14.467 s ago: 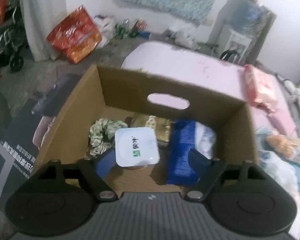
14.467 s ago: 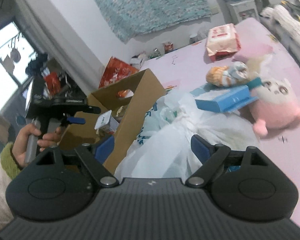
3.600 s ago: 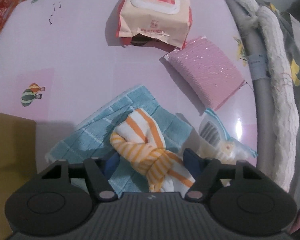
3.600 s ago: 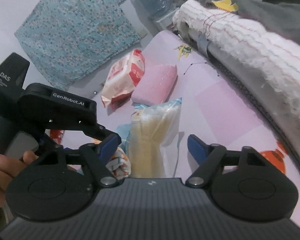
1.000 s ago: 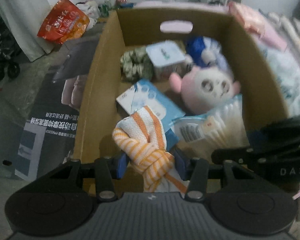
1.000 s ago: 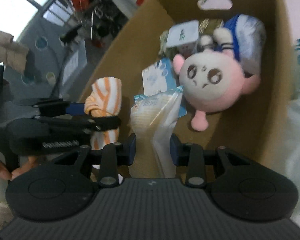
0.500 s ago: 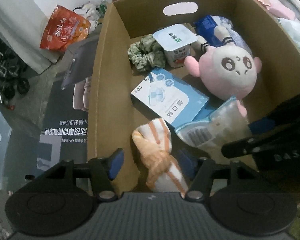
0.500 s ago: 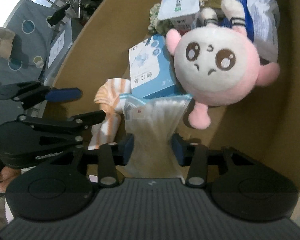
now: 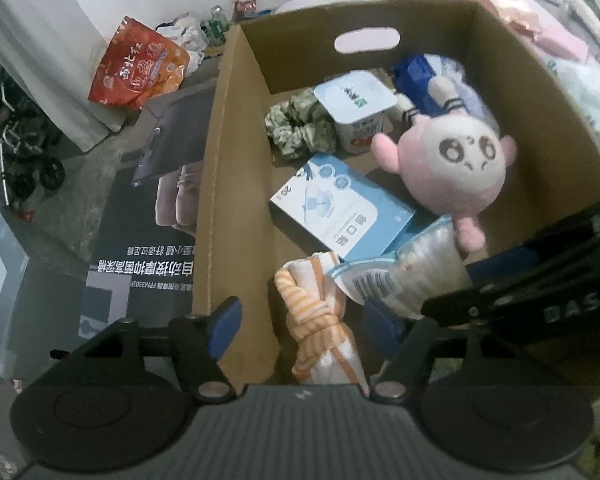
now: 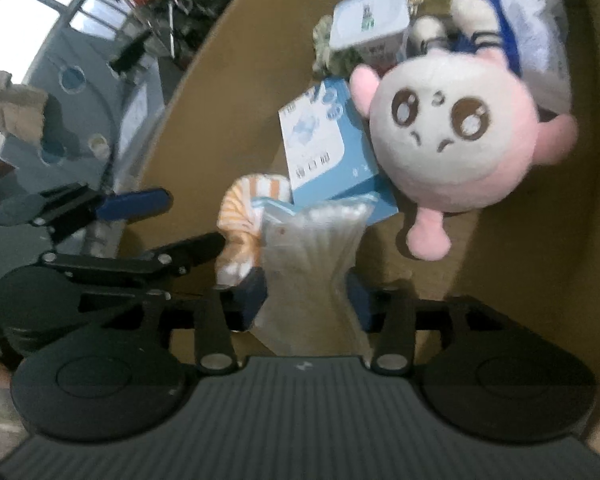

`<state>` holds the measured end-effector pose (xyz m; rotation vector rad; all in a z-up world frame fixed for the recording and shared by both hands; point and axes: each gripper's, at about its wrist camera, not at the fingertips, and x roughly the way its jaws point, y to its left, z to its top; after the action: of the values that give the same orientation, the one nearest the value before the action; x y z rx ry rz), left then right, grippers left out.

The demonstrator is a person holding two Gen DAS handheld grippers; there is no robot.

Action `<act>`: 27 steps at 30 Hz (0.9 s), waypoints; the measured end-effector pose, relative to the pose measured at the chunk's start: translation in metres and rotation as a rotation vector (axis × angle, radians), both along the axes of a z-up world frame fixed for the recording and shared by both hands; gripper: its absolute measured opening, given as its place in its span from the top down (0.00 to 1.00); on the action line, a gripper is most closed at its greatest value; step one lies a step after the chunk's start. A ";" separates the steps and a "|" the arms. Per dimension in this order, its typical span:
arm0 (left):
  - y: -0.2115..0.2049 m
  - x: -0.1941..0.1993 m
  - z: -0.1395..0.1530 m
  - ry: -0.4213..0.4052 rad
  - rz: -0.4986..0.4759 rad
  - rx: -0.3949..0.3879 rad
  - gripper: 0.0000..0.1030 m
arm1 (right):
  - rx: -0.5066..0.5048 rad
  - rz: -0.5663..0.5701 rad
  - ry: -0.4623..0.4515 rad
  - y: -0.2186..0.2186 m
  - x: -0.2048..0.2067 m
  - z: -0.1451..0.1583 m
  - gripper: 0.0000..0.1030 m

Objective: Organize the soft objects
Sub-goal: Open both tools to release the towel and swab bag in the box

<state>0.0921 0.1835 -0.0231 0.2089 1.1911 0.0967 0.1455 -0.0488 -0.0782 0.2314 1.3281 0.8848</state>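
A cardboard box (image 9: 236, 184) holds a pink plush toy (image 9: 451, 160), a blue mask box (image 9: 339, 216), a white cup (image 9: 355, 104), a green scrunchie (image 9: 300, 132) and a blue pack (image 9: 423, 76). My left gripper (image 9: 303, 320) is open over the box's near corner; the orange-striped cloth (image 9: 319, 320) lies loose between its fingers. My right gripper (image 10: 307, 296) holds a clear bag of cotton swabs (image 10: 311, 256) inside the box, beside the cloth (image 10: 240, 216) and below the plush toy (image 10: 451, 140).
The box stands on a dark printed sheet (image 9: 140, 248) on the floor. A red snack bag (image 9: 140, 68) leans on the wall at the back left. A pink table with pink packs (image 9: 547, 28) is at the back right.
My left gripper has opened and let the striped cloth drop into the box. My right gripper has lowered the swab bag deeper into the box.
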 end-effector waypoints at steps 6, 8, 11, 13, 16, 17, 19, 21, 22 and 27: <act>-0.008 -0.010 0.029 -0.090 0.016 -0.039 0.17 | 0.119 -0.051 -0.059 -0.032 -0.009 0.027 0.32; -0.013 -0.014 0.040 -0.126 0.009 -0.065 0.12 | 0.169 -0.074 -0.085 -0.048 -0.016 0.036 0.29; -0.024 -0.019 0.052 -0.167 -0.011 -0.104 0.10 | 0.236 -0.100 -0.120 -0.072 -0.026 0.050 0.28; -0.030 -0.021 0.060 -0.186 -0.017 -0.128 0.10 | 0.261 -0.121 -0.147 -0.084 -0.032 0.057 0.25; -0.039 -0.023 0.067 -0.204 -0.026 -0.114 0.10 | 0.279 -0.144 -0.184 -0.098 -0.041 0.063 0.22; -0.041 -0.023 0.067 -0.207 -0.028 -0.100 0.10 | 0.290 -0.146 -0.186 -0.102 -0.043 0.063 0.22; -0.044 -0.023 0.067 -0.209 -0.020 -0.082 0.10 | 0.313 -0.156 -0.182 -0.111 -0.044 0.063 0.22; -0.045 -0.023 0.066 -0.202 -0.015 -0.081 0.10 | 0.346 -0.178 -0.182 -0.123 -0.044 0.065 0.22; -0.046 -0.023 0.064 -0.196 -0.018 -0.083 0.10 | 0.362 -0.191 -0.183 -0.130 -0.045 0.067 0.22; -0.064 -0.013 0.036 -0.116 -0.083 -0.062 0.10 | 0.425 -0.275 -0.212 -0.177 -0.057 0.073 0.21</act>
<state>0.0794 0.1191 0.0126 0.1957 1.0665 -0.0004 0.0884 -0.2257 -0.0051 0.6181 0.8760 0.9204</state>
